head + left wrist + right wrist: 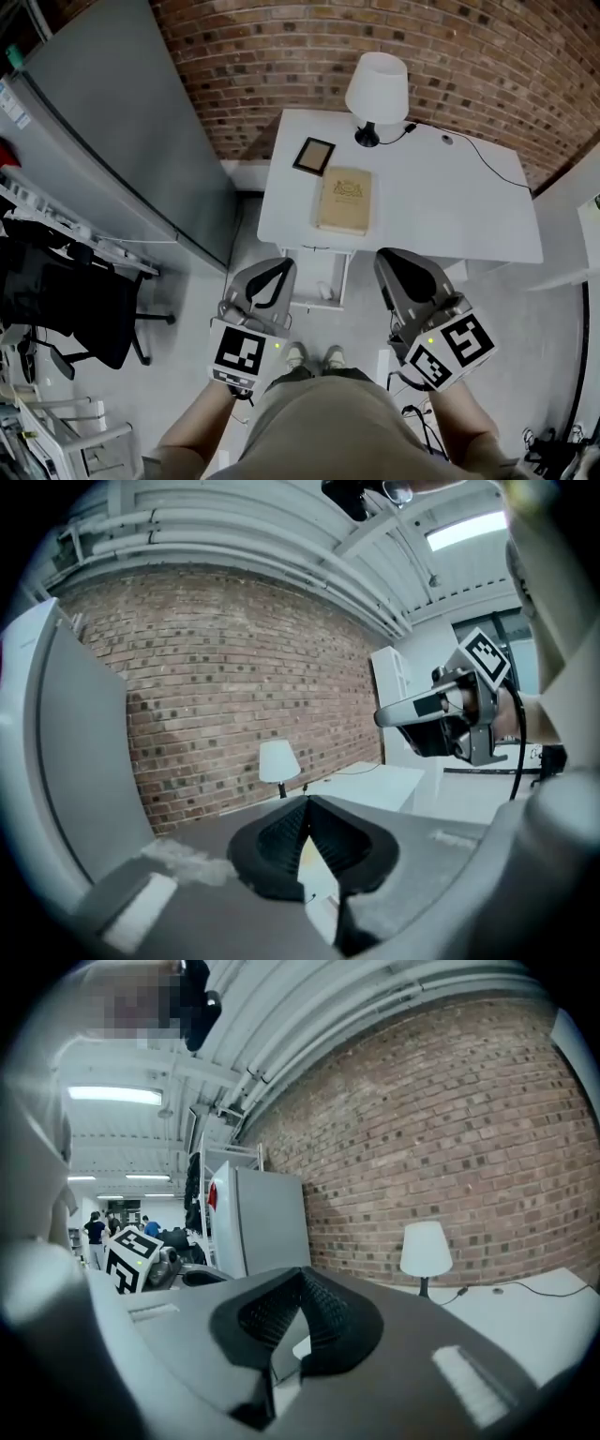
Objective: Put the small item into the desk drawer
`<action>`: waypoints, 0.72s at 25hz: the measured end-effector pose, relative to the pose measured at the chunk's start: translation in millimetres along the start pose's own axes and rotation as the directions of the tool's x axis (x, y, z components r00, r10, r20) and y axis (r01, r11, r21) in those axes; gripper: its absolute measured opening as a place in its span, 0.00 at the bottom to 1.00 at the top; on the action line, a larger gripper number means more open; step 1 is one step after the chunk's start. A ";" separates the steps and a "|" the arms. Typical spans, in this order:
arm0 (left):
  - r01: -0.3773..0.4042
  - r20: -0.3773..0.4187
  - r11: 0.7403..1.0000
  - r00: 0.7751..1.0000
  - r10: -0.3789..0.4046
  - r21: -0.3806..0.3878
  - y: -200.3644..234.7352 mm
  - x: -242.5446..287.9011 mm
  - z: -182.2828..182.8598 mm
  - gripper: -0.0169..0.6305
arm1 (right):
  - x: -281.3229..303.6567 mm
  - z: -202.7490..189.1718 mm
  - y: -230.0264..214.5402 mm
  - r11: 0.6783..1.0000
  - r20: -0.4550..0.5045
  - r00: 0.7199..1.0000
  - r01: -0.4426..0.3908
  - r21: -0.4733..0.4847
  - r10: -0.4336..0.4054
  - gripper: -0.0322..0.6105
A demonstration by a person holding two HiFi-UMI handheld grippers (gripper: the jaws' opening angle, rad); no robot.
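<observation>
The left gripper [306,803] has its ribbed pads pressed together at the tips with nothing between them. The right gripper [300,1275] is the same, pinched together and empty. In the head view both are drawn back near the person's body, the left gripper [280,267] and the right gripper [388,259] on either side of the open desk drawer [343,277], touching neither it nor the white desk [469,206].

A small pale item [325,292] seems to lie inside the drawer towards its near end; it is too small to identify. Further back on the desktop are a tan book [344,200], a dark picture frame [314,156] to its far left, and a white lamp [377,89] against the brick wall.

The placing looks done, with the drawer left pulled out. If it is to be pushed shut, a hard or off-centre shove could skew it on its runners or send the loose item sliding. Stepping forward could also knock a leg against the projecting drawer front.
</observation>
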State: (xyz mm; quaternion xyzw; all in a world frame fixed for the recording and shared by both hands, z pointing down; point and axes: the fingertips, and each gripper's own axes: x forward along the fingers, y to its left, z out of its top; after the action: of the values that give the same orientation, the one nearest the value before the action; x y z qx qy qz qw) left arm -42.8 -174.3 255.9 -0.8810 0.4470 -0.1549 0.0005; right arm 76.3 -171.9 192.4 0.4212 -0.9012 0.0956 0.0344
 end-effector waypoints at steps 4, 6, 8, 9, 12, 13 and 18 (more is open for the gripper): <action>-0.019 0.080 0.998 0.997 0.023 -0.055 0.7 -16.1 42.1 0.03 | -16.7 32.5 18.1 0.999 0.088 0.996 -0.004 -0.042 0.007 0.05; -0.030 0.112 0.998 0.993 0.035 -0.047 1.3 -25.3 59.9 0.03 | -23.8 45.4 26.8 0.998 0.118 0.993 -0.013 -0.058 0.020 0.05; -0.038 0.132 0.998 0.990 0.043 -0.043 0.6 -33.4 72.0 0.03 | -28.6 55.9 33.9 0.997 0.144 0.989 -0.020 -0.075 0.031 0.05; -0.040 0.138 0.999 0.989 0.045 -0.037 -0.2 -36.3 75.7 0.03 | -30.0 59.4 36.2 0.996 0.153 0.988 -0.023 -0.082 0.036 0.05; -0.043 0.139 0.999 0.989 0.045 -0.018 -1.7 -40.8 80.0 0.03 | -30.4 63.4 38.1 0.995 0.162 0.986 -0.025 -0.094 0.040 0.05; -0.043 0.135 0.999 0.990 0.045 -0.017 -1.5 -41.0 80.1 0.03 | -29.4 63.3 37.7 0.995 0.161 0.986 -0.024 -0.094 0.039 0.05; -0.037 0.118 0.999 0.992 0.039 -0.017 2.8 -40.4 79.5 0.03 | -22.9 59.0 36.0 0.996 0.140 0.990 -0.025 -0.081 0.036 0.05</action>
State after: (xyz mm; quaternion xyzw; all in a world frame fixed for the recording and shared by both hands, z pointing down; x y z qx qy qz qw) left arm -45.5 -155.1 168.8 -0.8799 0.4641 -0.0990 0.0233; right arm 64.6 -144.0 126.2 0.4114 -0.9108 0.0305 -0.0144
